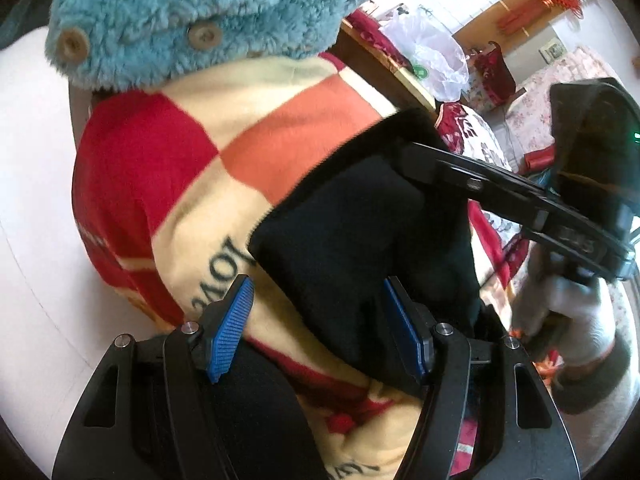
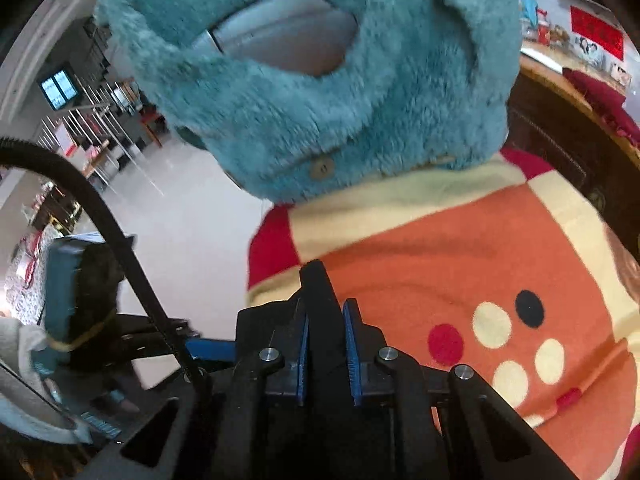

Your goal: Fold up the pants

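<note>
Right gripper is clamped down on a fold of the black pants, blue pads squeezed against a ridge of dark cloth that stands up between them — that is a firm pinch by the look of it. Over on the other side, the left gripper has its jaws spread wide, the black cloth lying in the gap, close by the right-hand pad and clear of the left-hand one, nothing pinched. The pants hang or drape in front of a checked blanket in red, orange and cream, with a fuzzy teal garment piled at the far end; from the left wrist view the other gripper reaches in from the right and meets the top edge of the black cloth. What they rest on I cannot make out, since the blanket covers it. My read: the fold is mid-way, one edge lifted, the other not yet taken. To do this well, the open jaws want to close on the matching edge — both layers, not just the top one — level with the held corner, so the cloth travels flat. Keep tension gentle between the two holds; a hard pull could drag the blanket along or snag a button on the teal fleece
</note>
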The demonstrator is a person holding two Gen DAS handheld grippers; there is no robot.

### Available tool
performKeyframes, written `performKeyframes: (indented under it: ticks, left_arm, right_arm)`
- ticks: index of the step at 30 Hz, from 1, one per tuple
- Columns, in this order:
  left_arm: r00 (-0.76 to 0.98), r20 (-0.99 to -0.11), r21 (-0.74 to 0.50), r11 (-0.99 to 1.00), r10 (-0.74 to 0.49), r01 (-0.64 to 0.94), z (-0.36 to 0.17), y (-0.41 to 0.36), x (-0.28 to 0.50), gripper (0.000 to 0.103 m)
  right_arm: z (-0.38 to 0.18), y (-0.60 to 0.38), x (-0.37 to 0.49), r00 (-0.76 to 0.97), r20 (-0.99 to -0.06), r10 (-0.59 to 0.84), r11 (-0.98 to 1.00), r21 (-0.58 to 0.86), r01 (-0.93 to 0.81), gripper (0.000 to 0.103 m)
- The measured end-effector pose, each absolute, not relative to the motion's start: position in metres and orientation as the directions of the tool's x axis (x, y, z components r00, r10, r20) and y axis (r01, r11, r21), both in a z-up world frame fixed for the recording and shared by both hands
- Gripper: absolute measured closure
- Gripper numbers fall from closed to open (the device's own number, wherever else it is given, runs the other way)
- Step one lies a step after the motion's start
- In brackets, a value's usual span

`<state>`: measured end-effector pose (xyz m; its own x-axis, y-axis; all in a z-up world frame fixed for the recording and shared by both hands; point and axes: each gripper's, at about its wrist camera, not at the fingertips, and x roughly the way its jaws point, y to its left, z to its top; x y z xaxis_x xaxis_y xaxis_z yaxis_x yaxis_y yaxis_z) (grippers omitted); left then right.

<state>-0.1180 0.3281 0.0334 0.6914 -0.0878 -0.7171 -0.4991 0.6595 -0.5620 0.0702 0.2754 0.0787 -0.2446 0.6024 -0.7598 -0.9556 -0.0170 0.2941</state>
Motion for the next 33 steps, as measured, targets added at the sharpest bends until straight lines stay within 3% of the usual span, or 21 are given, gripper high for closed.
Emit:
performKeyframes:
  ticks: [8, 10, 12, 16, 26, 30, 33]
  left_arm:
    - [0.734, -0.662, -0.594, 0.703, -0.153, -0.39, 0.037, 0.327, -0.097, 0.038]
    - [0.775, -0.614, -0.614, 0.707, -0.15, -0.35, 0.05, 0.324, -0.1, 0.062]
    - [0.796, -0.594, -0.581, 0.746, -0.115, -0.326, 0.068, 0.317, -0.104, 0.075]
    - [0.836, -0.533, -0.559, 0.796, -0.13, -0.232, 0.107, 0.298, -0.104, 0.084]
    - [0.838, -0.435, -0.441, 0.89, -0.328, 0.119, 0.177, 0.188, -0.077, 0.087]
    - [0.778, -0.465, -0.43, 0.876, -0.422, 0.217, 0.169, 0.137, -0.057, 0.087]
    - [0.72, -0.536, -0.381, 0.887, -0.441, 0.26, 0.145, 0.088, -0.042, 0.087]
  right_arm:
    - [0.091, 0.262, 0.073, -0.251, -0.729, 0.636, 0.0, 0.325, -0.946, 0.088]
    - [0.096, 0.258, 0.07, -0.244, -0.722, 0.647, 0.002, 0.322, -0.947, 0.088]
    - [0.105, 0.249, 0.073, -0.235, -0.702, 0.672, 0.012, 0.328, -0.945, 0.088]
    - [0.131, 0.223, 0.088, -0.219, -0.639, 0.737, 0.045, 0.37, -0.928, 0.088]
    - [0.189, 0.089, 0.098, -0.058, -0.495, 0.867, 0.165, 0.396, -0.903, 0.088]
    - [0.18, 0.017, 0.102, 0.024, -0.458, 0.889, 0.253, 0.447, -0.858, 0.088]
    - [0.152, -0.039, 0.104, 0.095, -0.467, 0.879, 0.348, 0.492, -0.798, 0.088]
